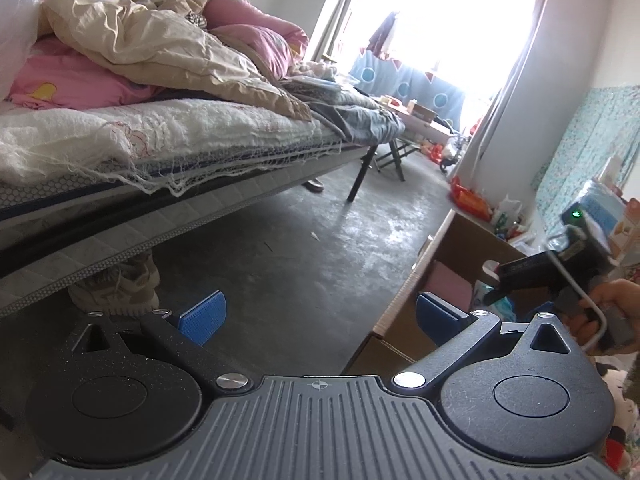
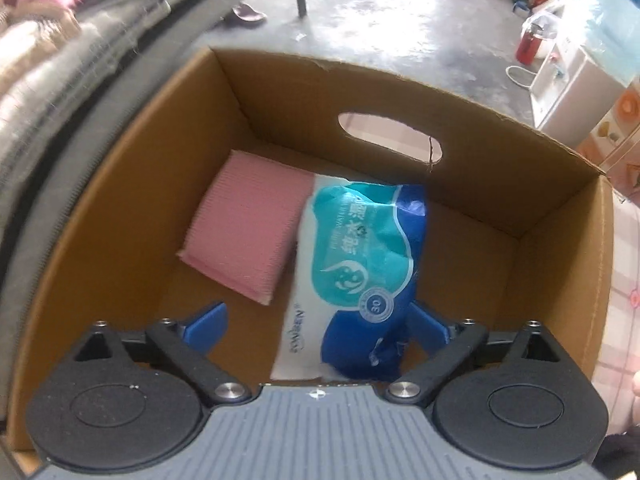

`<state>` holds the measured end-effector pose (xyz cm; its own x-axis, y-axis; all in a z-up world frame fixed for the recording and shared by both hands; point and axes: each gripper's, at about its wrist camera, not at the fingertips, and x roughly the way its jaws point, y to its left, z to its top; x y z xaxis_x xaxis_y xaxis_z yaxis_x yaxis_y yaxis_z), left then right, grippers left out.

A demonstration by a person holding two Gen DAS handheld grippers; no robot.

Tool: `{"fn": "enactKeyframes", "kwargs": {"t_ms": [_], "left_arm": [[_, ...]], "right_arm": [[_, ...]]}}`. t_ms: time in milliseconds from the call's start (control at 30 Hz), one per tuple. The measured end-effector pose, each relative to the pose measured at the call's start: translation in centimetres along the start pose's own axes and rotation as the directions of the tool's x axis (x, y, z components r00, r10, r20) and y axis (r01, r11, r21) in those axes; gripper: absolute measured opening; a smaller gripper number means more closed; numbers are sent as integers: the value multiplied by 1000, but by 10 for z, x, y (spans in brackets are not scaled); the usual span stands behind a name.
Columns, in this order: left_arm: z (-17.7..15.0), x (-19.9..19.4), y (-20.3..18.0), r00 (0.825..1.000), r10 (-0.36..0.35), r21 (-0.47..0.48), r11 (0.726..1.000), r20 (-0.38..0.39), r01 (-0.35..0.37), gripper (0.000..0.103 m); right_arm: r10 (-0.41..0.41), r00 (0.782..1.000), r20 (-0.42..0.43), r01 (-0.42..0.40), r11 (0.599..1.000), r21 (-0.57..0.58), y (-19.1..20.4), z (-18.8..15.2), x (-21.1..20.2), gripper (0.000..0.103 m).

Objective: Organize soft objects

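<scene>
Wipes pack in the box
Our right tool (image 2: pixel 316 326) spreads wide above the wipes pack (image 2: pixel 356 264), apparently untouched; left tool (image 1: pixel 320 316) spread, empty.

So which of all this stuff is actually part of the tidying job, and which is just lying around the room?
Part of the job:
- cardboard box
- pink sponge cloth inside it
- wet-wipes pack beside the cloth, overlapping its edge
- right tool, open above the pack

Just lying about:
- bed with its heaped quilts
- shoes under the bed
- red jar on the floor
</scene>
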<state>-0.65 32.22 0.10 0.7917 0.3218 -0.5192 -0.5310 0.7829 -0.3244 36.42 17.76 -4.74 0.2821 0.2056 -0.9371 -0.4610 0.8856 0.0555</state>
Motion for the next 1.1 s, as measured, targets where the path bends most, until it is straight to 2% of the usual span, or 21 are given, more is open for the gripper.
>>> {"fn": "enactKeyframes", "kwargs": {"t_ms": [133,200,333,400,467,500,533,600,667,733,900,1000,1100], "left_arm": [[-1,2,-1,1000,1,4,1000,-5,-1,102],[0,2,0,1000,3,3,1000,-3,-3,102],[0,2,2,1000,9,0,1000,-5,-9,102],[0,3,1,1000,9,0,1000,-9,-9,102],[-1,2,0,1000,8,-1,1000,-11,-8,102],[-1,1,0,1000,8,0,1000,-11,-8,102],[-1,0,-1,1000,9,2,1000,-11,-9,102],[-1,-3,-2,1000,8,5,1000,-9,-8,102],[0,-9,-4,1000,-1,12,1000,1,1,102],[1,-16,-7,1000,-14,32,999,11,14,102],[0,-33,-29,997,-71,91,993,12,70,103],[-3,-44,-50,990,-143,133,981,-5,143,103],[-12,-60,-81,973,-230,204,951,-34,232,103]], "right_arm": [[21,998,-54,-18,999,51,-1,5,21,103],[45,999,-20,-43,996,81,0,6,20,103],[141,990,23,-143,980,137,1,12,14,103],[146,989,34,-149,980,134,6,13,14,103],[183,982,43,-188,972,143,6,12,13,103],[192,980,50,-198,970,144,6,11,9,99],[194,979,66,-202,971,130,6,10,3,96],[202,973,110,-213,972,98,5,4,-19,96],[263,951,165,-276,959,60,-2,-6,-50,96],[319,918,234,-332,943,17,-16,-28,-93,97],[430,813,392,-436,897,-80,-70,-115,-199,103],[434,774,461,-445,891,-91,-105,-171,-244,103],[366,752,548,-416,908,-37,-145,-235,-274,103]]}}
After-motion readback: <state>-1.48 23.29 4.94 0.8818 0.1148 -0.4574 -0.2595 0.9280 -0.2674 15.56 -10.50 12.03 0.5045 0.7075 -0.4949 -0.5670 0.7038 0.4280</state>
